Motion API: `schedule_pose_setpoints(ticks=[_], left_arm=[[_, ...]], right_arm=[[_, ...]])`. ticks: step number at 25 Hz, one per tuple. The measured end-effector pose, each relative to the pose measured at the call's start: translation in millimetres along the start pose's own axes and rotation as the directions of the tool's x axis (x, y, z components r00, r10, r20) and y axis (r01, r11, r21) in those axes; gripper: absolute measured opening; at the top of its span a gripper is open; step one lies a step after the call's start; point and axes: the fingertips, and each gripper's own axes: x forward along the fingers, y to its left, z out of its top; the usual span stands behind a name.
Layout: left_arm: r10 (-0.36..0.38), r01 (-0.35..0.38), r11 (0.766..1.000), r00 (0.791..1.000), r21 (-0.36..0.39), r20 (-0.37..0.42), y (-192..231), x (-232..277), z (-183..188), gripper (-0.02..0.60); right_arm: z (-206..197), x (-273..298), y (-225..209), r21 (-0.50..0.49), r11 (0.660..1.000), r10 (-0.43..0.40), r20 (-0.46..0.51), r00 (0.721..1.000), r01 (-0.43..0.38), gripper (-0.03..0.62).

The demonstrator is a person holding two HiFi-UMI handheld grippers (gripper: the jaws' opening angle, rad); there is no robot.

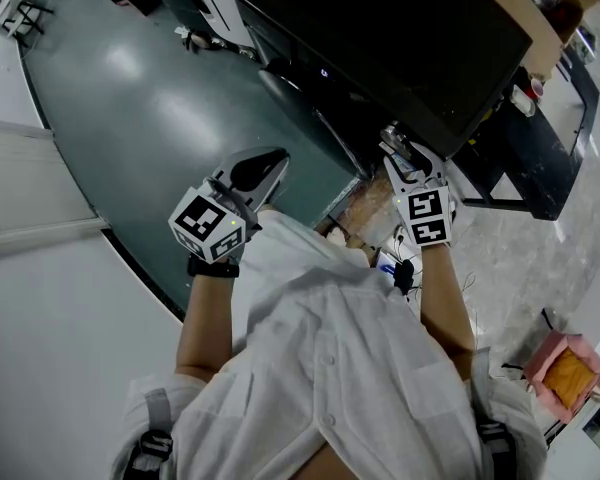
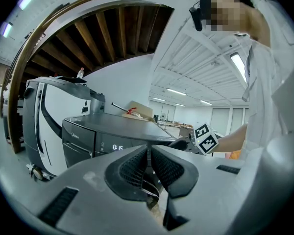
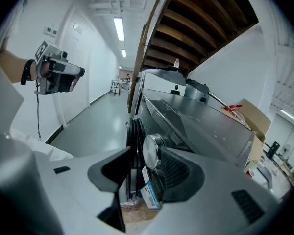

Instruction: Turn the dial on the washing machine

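Round brushed-metal dial (image 3: 151, 152) sits btwn right hand-held gripper (image 3: 141, 159)'s spread jaws, 1 o'clock, by ribbed pad (image 3: 179, 173); left hand-held gripper (image 2: 149, 151) pressed together.

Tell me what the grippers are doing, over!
Right gripper open, dial between its jaws, not clamped. Left gripper shut, empty, away from the washing machine. Nothing blocking the dial.

A lab-type hall is suggested by glossy grey-green floor (image 1: 130, 88), plain white wall (image 3: 95, 65), long ceiling strip light (image 3: 118, 28), dark grey washing machine (image 2: 112, 126).
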Motion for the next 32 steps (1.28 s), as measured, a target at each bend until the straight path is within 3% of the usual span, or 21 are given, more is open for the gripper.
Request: schedule_pose_setpoints(ticks=[26, 32], left_arm=[[0.002, -0.002, 1.000, 1.000, 0.002, 0.000, -11.5, -2.8, -3.5, 0.017], [0.006, -0.006, 1.000, 1.000, 0.001, -0.001, -10.7, -5.6, -4.0, 0.017]], right_arm=[[-32.3, 7.4, 12.7, 0.064, 0.997, 0.055, -0.093, 0.994, -0.049, 0.233], [-29.6, 5.6, 7.2, 0.072, 0.997, 0.041, -0.084, 0.996, -0.035, 0.216]])
